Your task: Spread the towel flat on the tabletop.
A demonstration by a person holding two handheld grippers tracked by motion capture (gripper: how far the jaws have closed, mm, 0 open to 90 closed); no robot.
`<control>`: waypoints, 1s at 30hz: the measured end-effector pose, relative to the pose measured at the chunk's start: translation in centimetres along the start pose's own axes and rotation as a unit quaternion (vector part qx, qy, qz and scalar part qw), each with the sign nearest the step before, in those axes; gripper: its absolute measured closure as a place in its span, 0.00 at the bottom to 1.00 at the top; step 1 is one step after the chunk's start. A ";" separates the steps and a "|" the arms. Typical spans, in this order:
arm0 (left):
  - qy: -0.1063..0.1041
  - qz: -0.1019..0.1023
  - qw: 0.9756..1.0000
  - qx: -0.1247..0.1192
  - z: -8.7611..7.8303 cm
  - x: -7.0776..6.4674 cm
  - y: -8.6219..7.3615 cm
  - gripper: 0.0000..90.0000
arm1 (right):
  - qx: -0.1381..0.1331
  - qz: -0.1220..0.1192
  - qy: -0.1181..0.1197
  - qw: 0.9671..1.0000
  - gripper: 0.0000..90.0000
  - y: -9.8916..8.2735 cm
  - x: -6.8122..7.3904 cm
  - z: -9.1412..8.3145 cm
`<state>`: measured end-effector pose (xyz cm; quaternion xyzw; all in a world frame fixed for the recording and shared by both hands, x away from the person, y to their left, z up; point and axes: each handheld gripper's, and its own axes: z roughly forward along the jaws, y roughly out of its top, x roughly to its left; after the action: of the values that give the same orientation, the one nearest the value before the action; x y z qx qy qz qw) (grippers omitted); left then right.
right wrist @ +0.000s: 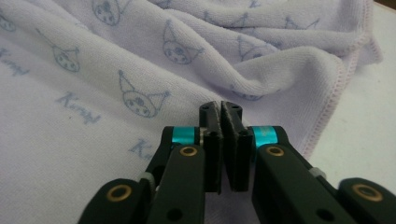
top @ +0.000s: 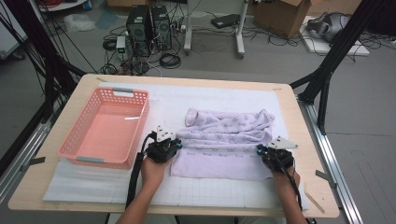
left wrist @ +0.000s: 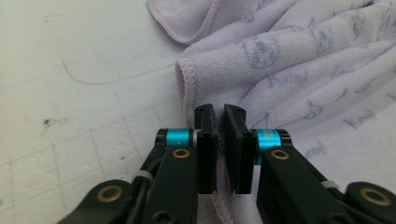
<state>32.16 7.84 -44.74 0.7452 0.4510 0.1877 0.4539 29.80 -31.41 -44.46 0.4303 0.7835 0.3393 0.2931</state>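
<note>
Here the left gripper point(left wrist: 219, 122) has its jaws nearly closed, a thin slit between them, over the left hem of the towel point(left wrist: 299, 84); whether cloth is pinched cannot be told. The right gripper point(right wrist: 222, 117) has its jaws almost together above the towel near its right hem, the grip equally unclear. The lilac towel carries blue cartoon faces and script too blurred to read fully. It lies rumpled on a white gridded mat point(top: 205, 193) on the tabletop point(top: 289, 100), just right of a pink basket point(top: 77, 144).
</note>
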 end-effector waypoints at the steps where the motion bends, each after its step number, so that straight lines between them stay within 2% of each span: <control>1: -0.001 0.002 1.000 0.001 -0.3 0.0 0.0 0.74 | 0.000 0.000 0.000 1.000 0.84 0.0 0.0 0.0; 2: -0.008 0.000 1.000 -0.001 -1.2 0.0 -0.2 0.62 | -0.018 0.010 0.001 1.000 0.77 -0.3 -0.2 -1.0; 3: -0.008 0.000 1.000 -0.001 -1.2 0.0 -0.2 0.60 | -0.024 0.020 0.002 1.000 0.74 -0.5 -0.4 -1.7; 4: -0.015 -0.001 1.000 -0.002 -1.7 0.0 -0.5 0.60 | -0.024 0.020 0.002 1.000 0.74 -0.5 -0.4 -1.7; 6: -0.028 -0.002 1.000 0.003 -2.6 0.0 -1.1 0.57 | -0.038 0.042 0.006 0.998 0.71 -1.0 -1.0 -2.9; 8: -0.038 -0.001 0.999 0.012 -3.3 -0.2 -1.8 0.56 | -0.040 0.061 0.006 0.997 0.70 -1.5 -1.5 -4.1; 9: -0.043 0.002 0.999 0.017 -3.6 -0.3 -2.2 0.56 | -0.039 0.072 0.005 0.997 0.70 -2.3 -1.9 -5.1; 11: -0.048 0.006 0.998 0.026 -4.1 -0.5 -2.7 0.56 | -0.032 0.078 0.008 0.996 0.70 -2.7 -2.1 -5.5; 12: -0.053 0.006 0.998 0.030 -4.3 -0.6 -2.9 0.56 | -0.027 0.085 0.015 0.996 0.70 -3.1 -2.3 -5.8; 13: -0.058 -0.002 0.998 0.033 -4.4 -0.8 -3.1 0.56 | -0.016 0.101 0.040 0.994 0.69 -3.9 -2.3 -6.2; 15: -0.071 -0.005 0.996 0.045 -4.5 -1.2 -3.5 0.57 | -0.009 0.102 0.048 0.994 0.68 -4.2 -2.1 -6.4; 17: -0.067 0.013 0.996 0.051 -4.7 -1.9 -3.7 0.59 | 0.001 0.105 0.072 0.992 0.66 -4.7 -1.6 -6.4; 19: -0.049 0.033 0.997 0.055 -4.9 -2.6 -4.0 0.86 | 0.013 0.089 0.079 0.993 0.66 -4.9 -0.5 -6.3; 20: -0.047 0.039 0.996 0.058 -5.1 -2.7 -4.0 0.95 | 0.024 0.085 0.079 0.993 0.66 -5.0 0.0 -6.2; 21: -0.050 0.031 0.997 0.059 -5.3 -2.8 -4.2 0.95 | 0.024 0.085 0.079 0.993 0.66 -5.0 0.0 -6.2; 22: -0.047 0.030 0.997 0.060 -5.6 -2.9 -4.3 0.95 | 0.028 0.071 0.067 0.995 0.66 -5.2 0.7 -6.2; 26: -0.048 0.028 0.997 0.056 -7.4 -3.1 -5.3 0.96 | 0.032 0.080 0.063 0.994 0.67 -5.6 0.9 -6.8; 28: -0.049 0.020 0.997 0.050 -8.5 -2.9 -5.8 0.96 | 0.031 0.081 0.063 0.994 0.68 -5.7 0.8 -6.9; 29: -0.053 0.010 0.998 0.043 -9.5 -2.6 -5.9 0.96 | 0.032 0.085 0.065 0.994 0.69 -5.8 0.9 -7.2; 30: -0.053 0.010 0.998 0.043 -9.5 -2.6 -5.9 0.96 | 0.032 0.085 0.065 0.994 0.69 -5.8 0.9 -7.2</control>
<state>21.27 11.53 -44.47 0.7775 0.4264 0.1329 0.4427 21.27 -34.98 -44.86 0.4815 0.7718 0.3649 0.1982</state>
